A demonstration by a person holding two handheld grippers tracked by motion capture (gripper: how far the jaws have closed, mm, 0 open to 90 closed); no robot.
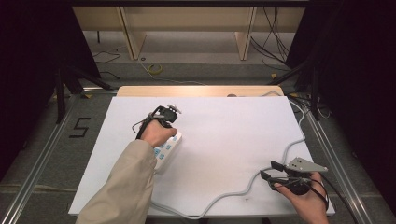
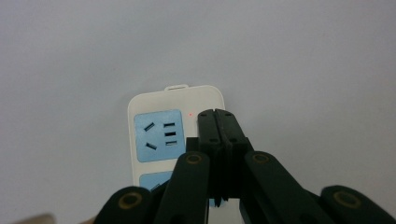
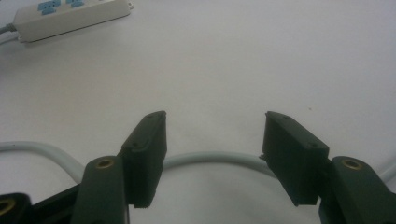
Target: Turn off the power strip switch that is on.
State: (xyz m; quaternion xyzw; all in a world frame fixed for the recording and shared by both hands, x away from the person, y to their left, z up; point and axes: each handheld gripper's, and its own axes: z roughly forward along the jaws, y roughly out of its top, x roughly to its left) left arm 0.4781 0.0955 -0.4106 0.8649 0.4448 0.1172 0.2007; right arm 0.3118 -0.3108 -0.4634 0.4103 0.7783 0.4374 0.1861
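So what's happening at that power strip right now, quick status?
Left gripper shut, tips over the power strip at its end. Right gripper open, astride the white cable, not gripping. Nothing in the way.

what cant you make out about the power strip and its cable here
- Power strip, high view: near end hidden under the person's sleeve.
- Power strip, left gripper view: lower sockets covered by the shut left hand-held gripper.
- Cable, right gripper view: both ends run behind the open right hand-held gripper; touching or not is unclear.
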